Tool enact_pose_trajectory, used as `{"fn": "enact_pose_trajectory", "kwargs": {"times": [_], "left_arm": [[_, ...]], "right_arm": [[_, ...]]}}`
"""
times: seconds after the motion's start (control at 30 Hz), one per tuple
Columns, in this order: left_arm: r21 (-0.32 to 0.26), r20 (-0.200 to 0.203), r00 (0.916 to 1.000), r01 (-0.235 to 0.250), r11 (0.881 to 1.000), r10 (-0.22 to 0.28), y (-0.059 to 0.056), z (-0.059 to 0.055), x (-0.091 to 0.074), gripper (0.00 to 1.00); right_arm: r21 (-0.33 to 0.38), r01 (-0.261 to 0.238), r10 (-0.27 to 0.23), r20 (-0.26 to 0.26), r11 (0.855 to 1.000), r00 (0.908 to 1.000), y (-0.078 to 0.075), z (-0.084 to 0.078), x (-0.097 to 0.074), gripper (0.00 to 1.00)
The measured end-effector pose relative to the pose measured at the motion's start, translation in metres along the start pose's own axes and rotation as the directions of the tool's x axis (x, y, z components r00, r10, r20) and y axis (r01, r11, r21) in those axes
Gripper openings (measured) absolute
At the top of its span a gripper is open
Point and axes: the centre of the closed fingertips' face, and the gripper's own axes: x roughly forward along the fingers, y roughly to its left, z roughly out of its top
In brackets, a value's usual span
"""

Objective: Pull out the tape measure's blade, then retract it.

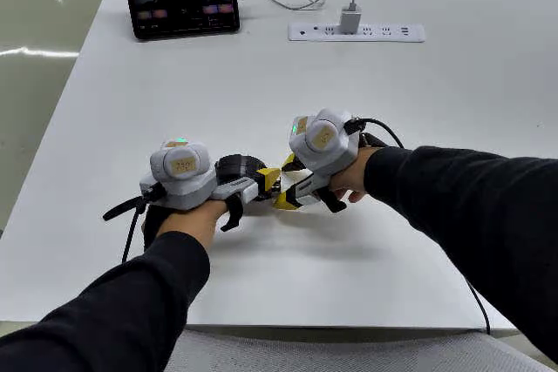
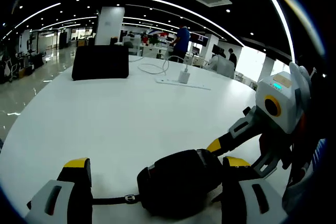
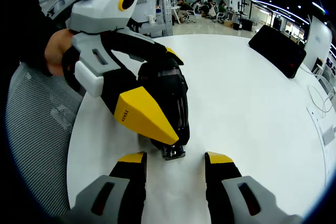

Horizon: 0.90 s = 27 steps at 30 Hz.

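We see the left gripper (image 2: 157, 163), fingers wide around the tape measure (image 2: 181, 184) (a gap on one side); the right gripper (image 3: 175, 158), fingers spread, flanks its blade tip (image 3: 173, 152).

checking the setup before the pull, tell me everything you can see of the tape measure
The tape measure is a rounded black case, plastic-looking, lying on the white table between the yellow-tipped jaws of the left tool: against one jaw, with a gap to the other crossed by a thin black strap. A small metal blade hook sticks out at its mouth, blade not drawn out. The right tool, open, flanks that hook without touching it.
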Motion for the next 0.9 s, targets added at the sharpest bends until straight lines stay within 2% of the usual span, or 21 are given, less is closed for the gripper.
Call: {"fn": "enact_pose_trajectory", "kwargs": {"times": [0.03, 0.17, 0.27, 0.37, 0.43, 0.47, 0.5, 0.53, 0.6, 0.7, 0.9], "left_arm": [[-0.006, -0.003, 0.9999, 0.016, 1.000, -0.016, -0.003, -0.001, 0.000, 1.00], [0.018, 0.012, 0.9997, 0.019, 1.000, -0.020, -0.005, 0.002, -0.003, 1.00], [0.014, 0.010, 0.9993, 0.035, 0.999, -0.035, -0.007, 0.002, -0.004, 1.00], [0.030, -0.001, 0.9984, 0.056, 0.998, -0.056, -0.010, 0.001, -0.005, 1.00], [0.031, -0.007, 0.9983, 0.058, 0.998, -0.058, -0.009, 0.000, -0.006, 1.00], [-0.002, -0.028, 0.9949, 0.097, 0.995, -0.097, -0.014, -0.003, -0.007, 1.00], [-0.024, -0.055, 0.9939, 0.094, 0.995, -0.095, -0.011, -0.007, -0.008, 1.00], [-0.016, -0.049, 0.9951, 0.086, 0.996, -0.086, -0.009, -0.006, -0.008, 1.00], [0.014, -0.022, 0.9964, 0.082, 0.997, -0.082, -0.007, -0.001, -0.009, 1.00], [0.035, -0.028, 0.9958, 0.088, 0.996, -0.087, -0.008, 0.000, -0.010, 1.00], [0.054, -0.023, 0.9951, 0.097, 0.994, -0.096, -0.011, 0.004, -0.008, 1.00]], "right_arm": [[0.005, -0.001, 0.001, -0.002, 1.000, 1.0000, 0.000, -0.001, 0.000, 0.45], [0.002, 0.002, -0.002, -0.001, 1.000, 1.0000, 0.000, -0.001, 0.000, 0.49], [0.021, 0.004, -0.004, 0.011, 1.000, 0.9999, 0.001, 0.001, -0.001, 0.61], [0.032, 0.014, -0.015, 0.021, 0.999, 0.9997, -0.001, 0.002, -0.004, 0.68], [0.080, 0.051, -0.054, 0.037, 0.995, 0.9979, -0.005, 0.003, -0.007, 0.75], [0.105, 0.072, -0.077, 0.050, 0.992, 0.9958, -0.009, 0.005, -0.008, 0.77], [0.110, 0.106, -0.113, 0.063, 0.988, 0.9915, -0.017, 0.006, -0.012, 0.80], [0.124, 0.128, -0.137, 0.070, 0.984, 0.9881, -0.022, 0.007, -0.015, 0.84], [0.160, 0.141, -0.156, 0.085, 0.977, 0.9841, -0.026, 0.008, -0.022, 0.86], [0.188, 0.176, -0.196, 0.093, 0.966, 0.9763, -0.039, 0.004, -0.026, 0.90], [0.215, 0.196, -0.223, 0.109, 0.957, 0.9687, -0.041, 0.001, -0.035, 0.97]]}}
